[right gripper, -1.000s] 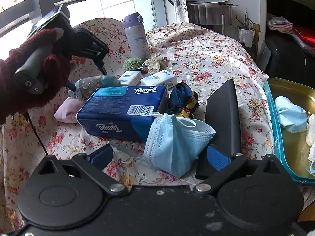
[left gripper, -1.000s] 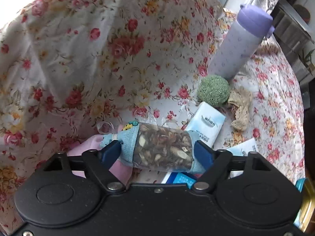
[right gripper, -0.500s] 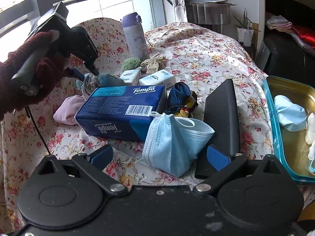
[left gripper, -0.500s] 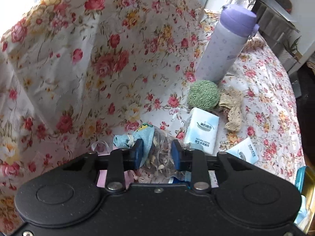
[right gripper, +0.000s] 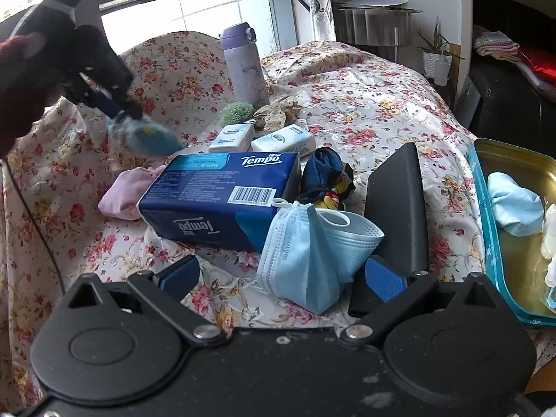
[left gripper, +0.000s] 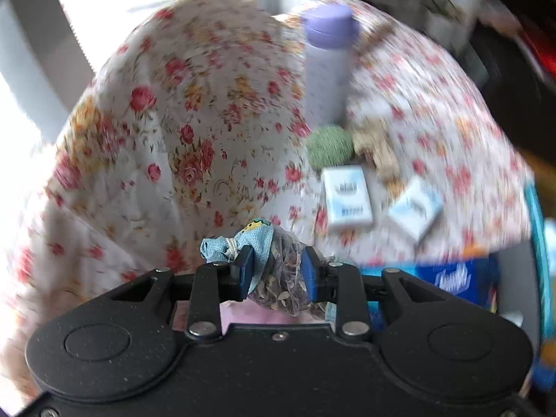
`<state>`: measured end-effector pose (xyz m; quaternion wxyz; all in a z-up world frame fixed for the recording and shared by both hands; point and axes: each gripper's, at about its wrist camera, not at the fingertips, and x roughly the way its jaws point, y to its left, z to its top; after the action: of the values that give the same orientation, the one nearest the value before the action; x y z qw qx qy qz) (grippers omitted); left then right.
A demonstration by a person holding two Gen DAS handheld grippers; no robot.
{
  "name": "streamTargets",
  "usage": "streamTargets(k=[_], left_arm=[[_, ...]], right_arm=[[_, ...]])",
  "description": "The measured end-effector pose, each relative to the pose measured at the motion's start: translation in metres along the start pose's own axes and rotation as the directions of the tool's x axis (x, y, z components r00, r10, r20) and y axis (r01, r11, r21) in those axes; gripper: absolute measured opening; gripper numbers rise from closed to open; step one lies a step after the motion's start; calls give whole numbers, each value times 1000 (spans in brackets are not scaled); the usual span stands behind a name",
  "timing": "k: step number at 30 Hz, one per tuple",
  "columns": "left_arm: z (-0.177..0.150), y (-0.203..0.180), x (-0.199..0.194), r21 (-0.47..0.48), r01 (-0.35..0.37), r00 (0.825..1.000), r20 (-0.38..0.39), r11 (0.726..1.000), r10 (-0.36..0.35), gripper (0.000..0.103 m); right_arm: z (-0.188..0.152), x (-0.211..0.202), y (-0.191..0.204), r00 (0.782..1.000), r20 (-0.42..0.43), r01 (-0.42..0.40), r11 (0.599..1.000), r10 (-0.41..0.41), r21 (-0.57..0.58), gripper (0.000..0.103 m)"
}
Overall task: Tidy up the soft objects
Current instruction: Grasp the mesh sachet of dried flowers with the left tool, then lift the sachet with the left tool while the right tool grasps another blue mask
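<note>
My left gripper (left gripper: 277, 271) is shut on a sachet (left gripper: 278, 278) of dried bits with blue cloth ends, lifted above the floral cloth. In the right wrist view the same sachet (right gripper: 146, 137) hangs blurred from the left gripper (right gripper: 120, 107) at upper left. My right gripper (right gripper: 281, 278) is open and empty, low over the cloth, with a light blue face mask (right gripper: 312, 253) lying between its fingers. A pink cloth (right gripper: 127, 189) lies left of the blue Tempo tissue pack (right gripper: 222, 196). A dark blue cloth bundle (right gripper: 326, 177) sits behind the mask.
A teal tray (right gripper: 486, 229) at right holds a light blue soft item (right gripper: 514, 208). A black flat case (right gripper: 396, 205), two small tissue packs (right gripper: 232, 137), a green ball (right gripper: 236, 111), a beige loofah piece (right gripper: 278, 114) and a purple bottle (right gripper: 243, 66) stand on the cloth.
My left gripper closed on the sachet and lifted it up and away from the pink cloth. The right gripper has stayed in place, open.
</note>
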<state>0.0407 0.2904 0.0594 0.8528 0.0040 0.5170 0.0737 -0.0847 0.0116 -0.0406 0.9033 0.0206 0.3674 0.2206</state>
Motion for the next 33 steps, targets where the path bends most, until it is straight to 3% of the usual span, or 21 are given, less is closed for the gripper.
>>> streamTargets(k=[4,7,10,12,14,16,20,27,33], left_arm=[[-19,-7,-16,201,1,1000,-31,980,5,30],[-36,-10,-15,321,52,993,-113,946,-17,31],[-52,-16,-4,394,123,977,-207,911,-43,34],[-57,-20,4,391,93,977,-214,916,-8,39],[-55,-18,10,330,62,978,-210,942,9,53],[-54,-9,11,225,14,982,-186,974,28,60],[-60,6,11,43,-40,984,-170,998,47,60],[-93,18,16,-137,-115,977,-197,984,87,61],[-114,21,20,-258,-192,969,-201,947,142,69]], right_arm=[[0,-1,1,1000,-1,-6,1000,6,-2,102],[0,-1,1,1000,-2,-9,1000,9,-2,102],[-1,-3,1,1000,2,-14,1000,14,-4,102],[-1,-4,1,1000,7,-12,1000,12,-6,102],[-1,-6,0,1000,11,-11,1000,11,-4,102],[-1,-6,-1,1000,12,-9,1000,9,1,102],[0,-4,0,1000,12,-1,1000,1,-3,102],[8,2,10,1000,17,28,998,-27,-59,102],[14,25,9,995,-45,91,995,-92,-35,102]])
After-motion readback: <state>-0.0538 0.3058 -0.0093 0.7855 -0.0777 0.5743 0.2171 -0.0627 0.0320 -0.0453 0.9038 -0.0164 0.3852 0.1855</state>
